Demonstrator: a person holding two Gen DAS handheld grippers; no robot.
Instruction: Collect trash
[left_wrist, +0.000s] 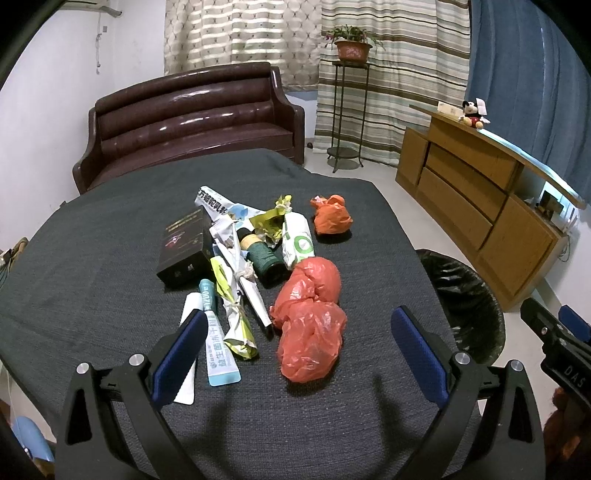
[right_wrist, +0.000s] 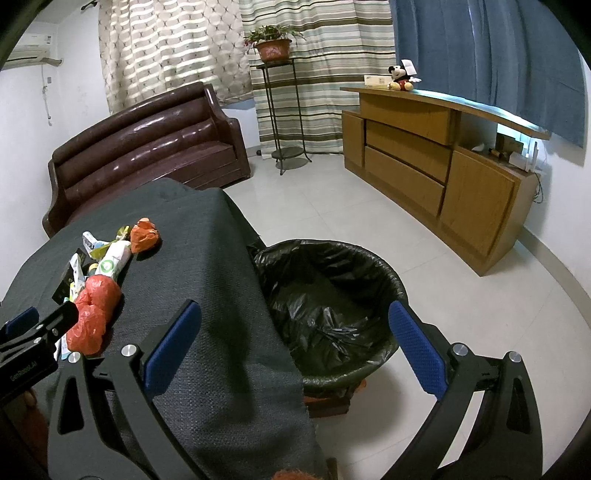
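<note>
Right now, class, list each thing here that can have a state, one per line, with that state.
Left gripper: jaws open, empty, over the table.
Right gripper: jaws open, empty, over the table edge and bin.
Bin: lined with a black bag, appears empty.
Large red bag: crumpled, on the table.
Small orange bag: balled up, set apart.
Black box: closed, lying flat.

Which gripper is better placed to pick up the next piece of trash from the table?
Left. The left gripper is open over the table with the big red plastic bag between its fingers. The right gripper is open too, but faces the lined bin.
</note>
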